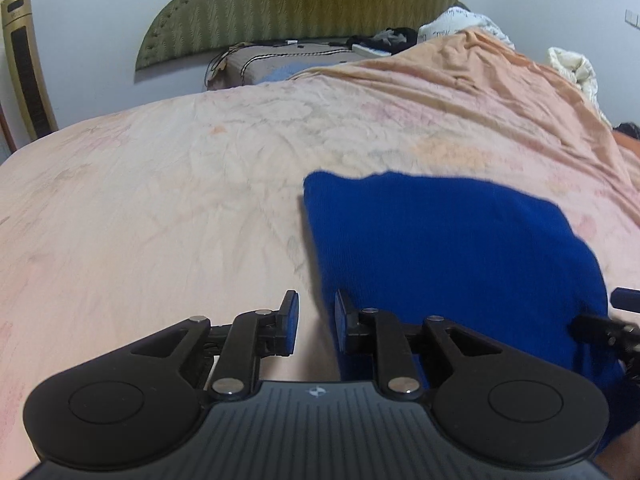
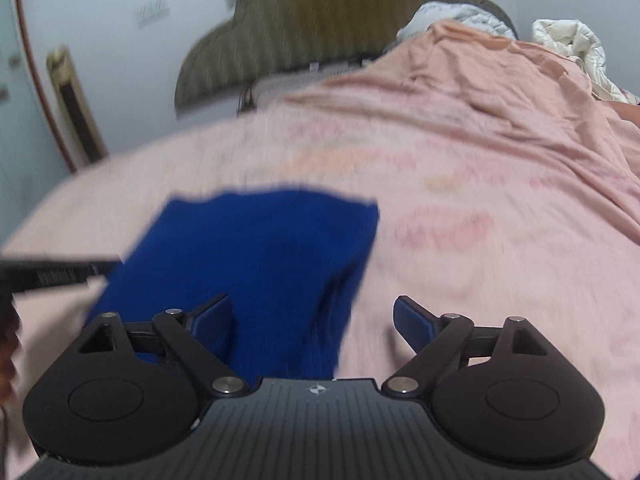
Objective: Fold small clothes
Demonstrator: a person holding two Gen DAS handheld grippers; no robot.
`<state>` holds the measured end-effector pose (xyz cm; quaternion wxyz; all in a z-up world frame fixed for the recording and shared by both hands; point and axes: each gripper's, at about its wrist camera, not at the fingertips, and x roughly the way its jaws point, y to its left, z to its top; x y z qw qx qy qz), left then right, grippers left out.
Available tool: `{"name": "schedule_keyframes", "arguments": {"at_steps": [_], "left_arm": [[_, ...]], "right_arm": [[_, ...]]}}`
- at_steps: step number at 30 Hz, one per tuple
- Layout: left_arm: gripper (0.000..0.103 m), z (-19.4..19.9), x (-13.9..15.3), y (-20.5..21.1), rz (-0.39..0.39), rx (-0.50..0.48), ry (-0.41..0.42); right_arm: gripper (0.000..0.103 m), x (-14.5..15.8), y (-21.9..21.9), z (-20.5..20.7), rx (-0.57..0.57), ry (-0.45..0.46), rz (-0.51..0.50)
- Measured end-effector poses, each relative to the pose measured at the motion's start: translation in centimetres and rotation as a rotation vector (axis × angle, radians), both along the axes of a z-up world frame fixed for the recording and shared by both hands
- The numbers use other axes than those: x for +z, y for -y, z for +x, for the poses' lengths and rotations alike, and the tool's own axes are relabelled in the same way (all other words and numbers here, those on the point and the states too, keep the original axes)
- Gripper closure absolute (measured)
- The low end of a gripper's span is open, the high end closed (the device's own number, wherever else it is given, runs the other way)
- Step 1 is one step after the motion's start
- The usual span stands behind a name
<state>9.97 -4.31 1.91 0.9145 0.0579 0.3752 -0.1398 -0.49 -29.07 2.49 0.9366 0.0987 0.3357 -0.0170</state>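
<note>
The blue garment (image 1: 460,256) lies on the bed (image 1: 160,184), which is covered with a pink, faintly patterned sheet. In the left wrist view the garment fills the lower right of the frame; in the right wrist view it (image 2: 256,264) occupies the lower left and centre, blurred.

Left hand-held gripper (image 1: 316,320): the jaws stand a narrow gap apart. Only bare sheet shows in the gap. The right pad (image 1: 342,320) sits at the garment's left edge; contact with the cloth cannot be confirmed. Nothing is gripped.

Right hand-held gripper (image 2: 312,320): the jaws stand wide apart. The left finger (image 2: 212,316) is over the blue cloth and the right finger (image 2: 412,322) is over the sheet. The garment's lower right edge runs between them, with no pad pressing on it.

Part of the right hand-held gripper shows at the right edge of the left wrist view, beside the garment. A dark bar at the left edge of the right wrist view cannot be identified.

A green padded headboard (image 1: 304,4) stands at the top of both frames. A white quilt (image 1: 576,68) is bunched at the upper right.
</note>
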Motion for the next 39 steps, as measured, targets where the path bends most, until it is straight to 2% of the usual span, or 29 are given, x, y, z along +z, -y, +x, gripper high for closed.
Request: {"name": "schedule_keyframes", "arguments": {"at_steps": [3,5,8,10,12,17,23,25,27,30,36,39], "left_arm": [[0.084,-0.8,-0.2,-0.6,-0.005,0.018,-0.026],[0.083,-1.2,-0.3,-0.8,-0.008,0.028,-0.036],[0.068,-1.7,-0.4,-1.2,0.003,0.055,-0.04],[0.052,-2.2,-0.3,-1.4,0.023,0.076,-0.025],[0.044,-2.5,-0.1,-1.6,0.038,0.093,-0.008],[0.043,-3.4,0.0,-2.1,0.027,0.097,-0.016],[0.042,-5.8,0.4,-2.4,-0.008,0.11,0.012],[0.038,-7.1,0.1,-1.7,0.018,0.082,0.035],[0.038,-8.2,-0.7,-0.7,0.076,0.06,0.059],[0.038,-9.6,-1.1,-0.3,0.111,0.058,0.093],[0.035,-10.7,0.0,-1.9,0.07,0.089,0.089],[0.035,-11.0,-0.1,-2.1,0.067,0.11,0.07]], "right_arm": [[0.01,-1.0,-0.8,-0.9,-0.031,-0.045,-0.109],[0.008,-0.9,-0.9,-1.8,-0.055,-0.032,-0.142],[0.007,-0.1,-1.5,-2.8,-0.079,-0.007,-0.18],[0.006,0.3,-2.2,-3.5,-0.071,0.016,-0.191],[0.005,0.3,-2.7,-4.0,-0.043,0.02,-0.187],[0.005,-1.2,-3.1,-4.0,-0.055,-0.053,-0.225],[0.004,-1.2,-2.6,-5.5,-0.099,-0.044,-0.224],[0.004,-1.0,-2.4,-5.9,-0.117,-0.029,-0.216],[0.004,-1.0,-2.4,-6.2,-0.112,-0.019,-0.197],[0.004,-1.8,-2.5,-5.8,-0.113,-0.06,-0.22],[0.004,-0.7,-2.4,-7.8,-0.201,0.011,-0.222],[0.004,-0.3,-2.7,-8.9,-0.184,0.026,-0.172]]}}
